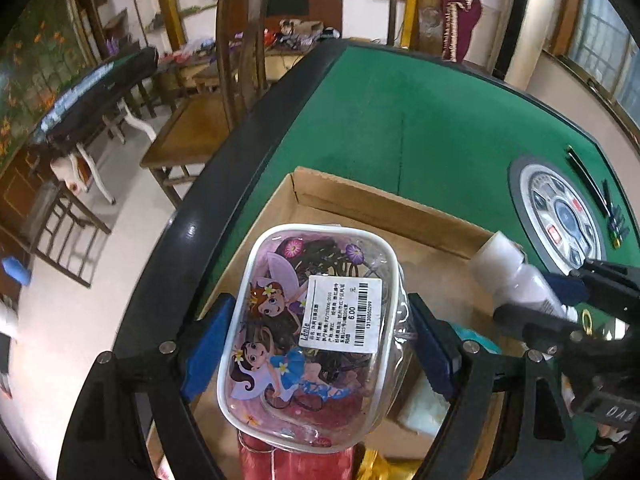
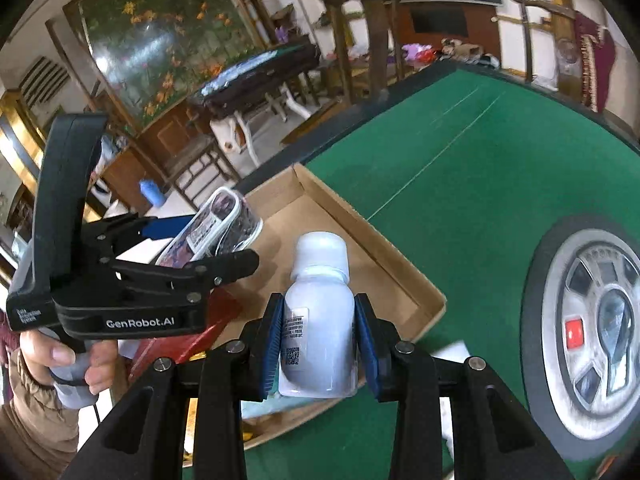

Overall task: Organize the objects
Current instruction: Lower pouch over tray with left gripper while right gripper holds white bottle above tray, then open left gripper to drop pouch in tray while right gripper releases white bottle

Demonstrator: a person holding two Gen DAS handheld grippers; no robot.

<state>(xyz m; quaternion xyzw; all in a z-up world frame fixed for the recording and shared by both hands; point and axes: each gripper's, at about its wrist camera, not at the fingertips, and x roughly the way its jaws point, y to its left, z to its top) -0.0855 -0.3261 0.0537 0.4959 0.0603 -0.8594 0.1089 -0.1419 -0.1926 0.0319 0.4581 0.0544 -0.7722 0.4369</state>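
L wrist view: your left gripper (image 1: 312,344) pinches a clear pouch (image 1: 308,336) w/ cartoon fairy print and a white price sticker, blue pads (image 1: 206,346) pressed on both its sides. The pouch sits squarely between the fingers, held above the open cardboard box (image 1: 384,208) on the green table (image 1: 400,120). Only this view shows the print, the red item (image 1: 296,462) under the pouch and the pale packet (image 1: 424,404) in the box. At far right the right gripper enters side-on w/ the white bottle (image 1: 516,276).

R wrist view: at left your left hand (image 2: 60,360) grips the handle; the pouch shows edge-on, tilted over the box's near-left part. Centre: your right gripper (image 2: 318,340) clamps the white bottle, cap pointing away, label w/ QR code facing the camera, pads touching both flanks. The bottle hangs over the box's right portion, near its corner. Only this view shows the round control panel (image 2: 592,336) in full, w/ a red button, at right on the felt, apart from the box.
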